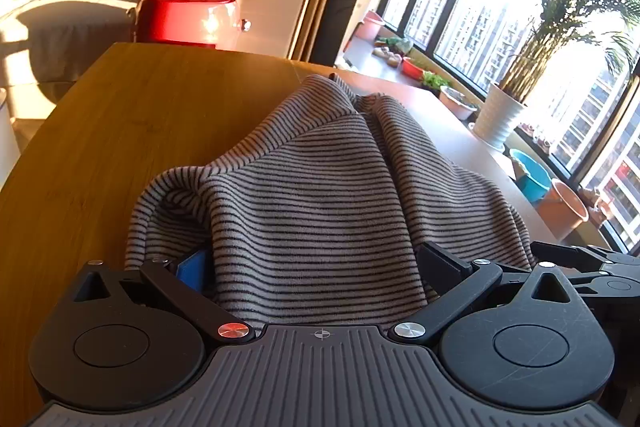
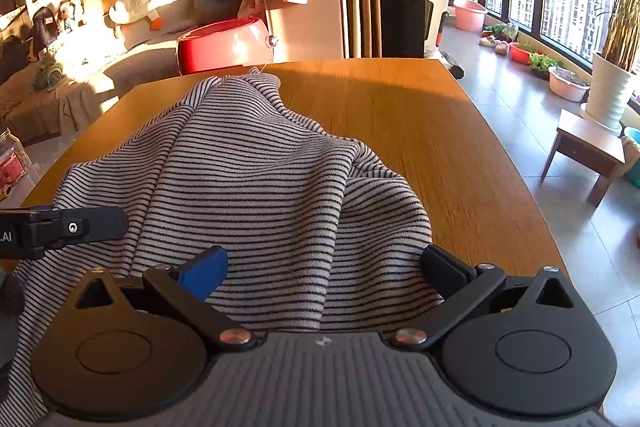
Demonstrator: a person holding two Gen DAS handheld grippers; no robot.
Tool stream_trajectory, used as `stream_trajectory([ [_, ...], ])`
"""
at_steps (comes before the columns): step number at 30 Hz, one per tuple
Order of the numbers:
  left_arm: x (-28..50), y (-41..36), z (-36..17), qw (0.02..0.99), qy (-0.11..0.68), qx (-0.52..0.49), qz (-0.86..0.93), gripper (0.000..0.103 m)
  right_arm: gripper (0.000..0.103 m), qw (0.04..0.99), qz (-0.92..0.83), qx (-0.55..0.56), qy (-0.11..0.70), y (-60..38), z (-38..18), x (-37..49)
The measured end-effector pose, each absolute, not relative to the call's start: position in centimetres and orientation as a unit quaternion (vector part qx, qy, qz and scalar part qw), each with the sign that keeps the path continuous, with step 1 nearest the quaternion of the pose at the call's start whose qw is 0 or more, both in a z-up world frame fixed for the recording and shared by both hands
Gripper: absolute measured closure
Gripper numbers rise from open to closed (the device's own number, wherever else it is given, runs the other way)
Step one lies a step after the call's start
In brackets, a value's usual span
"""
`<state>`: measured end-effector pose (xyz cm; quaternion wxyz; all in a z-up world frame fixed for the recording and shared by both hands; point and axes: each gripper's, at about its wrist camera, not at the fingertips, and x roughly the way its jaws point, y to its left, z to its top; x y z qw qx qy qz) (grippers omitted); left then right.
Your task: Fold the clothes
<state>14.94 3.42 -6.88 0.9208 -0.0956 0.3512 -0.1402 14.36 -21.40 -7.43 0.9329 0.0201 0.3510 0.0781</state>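
Where a striped top [image 2: 248, 187] lies rumpled on the wooden bench [image 2: 420, 131] | left gripper [image 1: 320, 263] jaws spread over cloth, side lettering ".AI" | right gripper [image 2: 324, 263] jaws spread over cloth.

Both wrist cameras sit just behind my jaws, tilted down, close over the grey black-striped knit garment [image 1: 320, 195] on the round-edged wooden desk [image 1: 120, 115]. Shared: garment, desk, shiny red tub [image 2: 224, 45].

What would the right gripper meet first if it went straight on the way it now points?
Probably the striped garment, bunched on the wooden table: it already lies between the open right gripper's jaws, though depth is unclear.
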Motion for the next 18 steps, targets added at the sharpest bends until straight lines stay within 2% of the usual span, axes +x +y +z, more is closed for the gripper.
stream_trajectory([
  [12,15.1,2.9,-6.7,0.922,0.354,-0.082,-0.134,0.0,0.0,0.933,0.078,0.02,0.35,-21.4,-7.6,14.4],
  [14,15.4,2.5,-6.5,0.92,0.358,-0.075,-0.137,0.002,0.0,0.933,0.076,0.015,0.351,-21.2,-7.6,14.4],
  [15,15.6,2.4,-6.3,0.92,0.359,-0.073,-0.136,0.009,0.0,0.933,0.075,0.012,0.351,-21.1,-7.6,14.4],
  [16,15.7,2.3,-6.2,0.922,0.358,-0.071,-0.133,0.02,0.0,0.933,0.074,0.01,0.352,-21.1,-7.6,14.4],
  [17,15.8,2.2,-6.2,0.923,0.356,-0.068,-0.13,0.028,0.0,0.933,0.074,0.01,0.352,-21.1,-7.6,14.3],
  [18,16.0,2.1,-6.1,0.924,0.355,-0.066,-0.126,0.043,0.0,0.933,0.075,0.012,0.351,-21.2,-7.6,14.3],
])
